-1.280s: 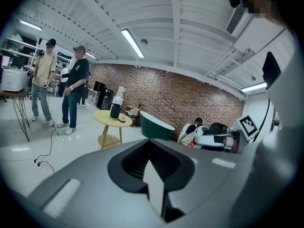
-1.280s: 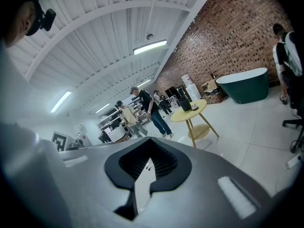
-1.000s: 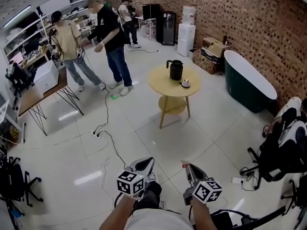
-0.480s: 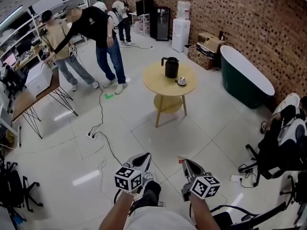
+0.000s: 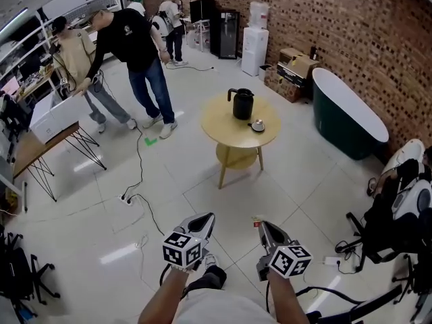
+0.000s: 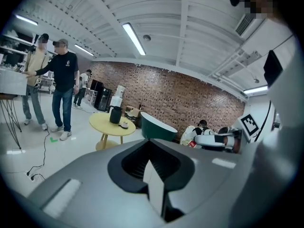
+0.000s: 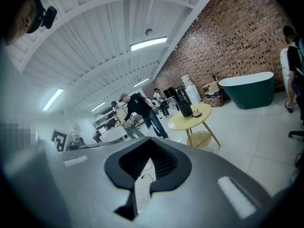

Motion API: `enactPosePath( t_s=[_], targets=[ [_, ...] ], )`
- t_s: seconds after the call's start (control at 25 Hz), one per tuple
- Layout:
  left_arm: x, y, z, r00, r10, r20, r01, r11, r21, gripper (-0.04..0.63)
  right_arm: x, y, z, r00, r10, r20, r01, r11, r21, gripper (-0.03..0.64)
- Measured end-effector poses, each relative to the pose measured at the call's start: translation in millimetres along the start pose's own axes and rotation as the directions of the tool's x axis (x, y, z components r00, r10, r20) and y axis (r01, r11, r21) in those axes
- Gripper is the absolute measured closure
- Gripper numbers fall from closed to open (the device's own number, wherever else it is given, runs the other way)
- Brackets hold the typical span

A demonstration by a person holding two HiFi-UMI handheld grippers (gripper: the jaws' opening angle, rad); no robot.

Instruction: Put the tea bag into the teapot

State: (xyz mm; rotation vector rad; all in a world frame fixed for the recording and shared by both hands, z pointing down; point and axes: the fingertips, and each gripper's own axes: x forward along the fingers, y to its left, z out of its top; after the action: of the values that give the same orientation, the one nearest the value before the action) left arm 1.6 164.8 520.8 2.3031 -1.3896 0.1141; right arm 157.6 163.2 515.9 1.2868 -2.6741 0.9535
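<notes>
The white tiled floor point(image 5: 202, 194) fills most of the head view, with a brick wall point(image 5: 351, 25) running from 12 to 3 o'clock. A dark green bathtub point(image 5: 347, 123) stands against that wall at about 2 o'clock. A round yellow table point(image 5: 226, 130) stands at 12 o'clock, well apart from the person holding the grippers. At 10 to 11 o'clock a person in a black shirt point(image 5: 131, 36) leans toward a work desk point(image 5: 40, 137).

At 6 o'clock, both grippers point toward the table. The left gripper point(image 5: 204, 220) has its jaws drawn together, and I can make out nothing held between them. The right gripper point(image 5: 263, 227) has its jaws closed on the tea bag point(image 7: 144, 186), a pale paper piece standing upright between them, with a bit of red at the tip in the head view.

The black teapot point(image 5: 243, 104) stands on the table toward its 12 o'clock edge. A small white dish point(image 5: 257, 125) sits just beside it at 4 o'clock.
</notes>
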Motion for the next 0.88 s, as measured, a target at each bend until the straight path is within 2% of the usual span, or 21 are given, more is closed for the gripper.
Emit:
enactPosePath(
  t_s=[0.28, 0.52, 0.88],
  targets=[
    [33, 45, 37, 1.0, -0.009, -0.002, 0.009, 1.0, 0.021, 0.583, 61, -9, 28, 1.0, -0.006, 0.0, 0.006, 1.0, 0.006, 0.615],
    [52, 96, 66, 1.0, 0.018, 0.013, -0.018, 1.0, 0.022, 0.583, 115, 0, 52, 1.0, 0.013, 0.008, -0.013, 1.0, -0.007, 0.615],
    [76, 129, 84, 1.0, 0.012, 0.006, -0.013, 0.999, 0.033, 0.583, 143, -5, 69, 1.0, -0.015, 0.015, 0.015, 1.0, -0.025, 0.615]
  ],
)
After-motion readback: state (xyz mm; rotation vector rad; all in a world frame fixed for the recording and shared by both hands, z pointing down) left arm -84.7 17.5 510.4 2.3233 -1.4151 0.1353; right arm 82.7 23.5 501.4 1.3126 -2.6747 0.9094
